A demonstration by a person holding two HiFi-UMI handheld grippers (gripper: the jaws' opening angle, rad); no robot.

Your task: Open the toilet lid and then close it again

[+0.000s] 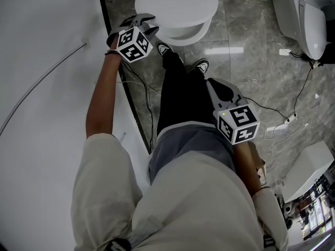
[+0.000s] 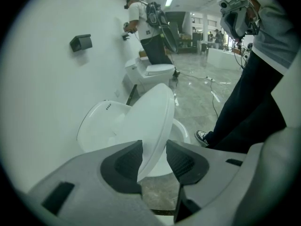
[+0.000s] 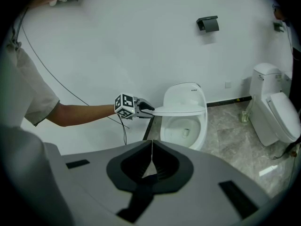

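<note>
Left gripper (image 2: 154,147) has its jaws partly apart with the front edge of the lid (image 2: 153,117) in the gap, not clamped, lid part-raised over the toilet (image 3: 184,128) by the wall; right gripper (image 3: 151,147) jaws are closed on nothing, beside the person's leg (image 1: 178,93).

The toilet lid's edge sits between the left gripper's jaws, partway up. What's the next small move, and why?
Probably ease the left gripper down so the lid settles toward the bowl. The lid hangs roughly level over the open bowl, its edge between parted jaws that do not clamp it, so pulling away now might let it drop. The right gripper is shut, away from it.
</note>
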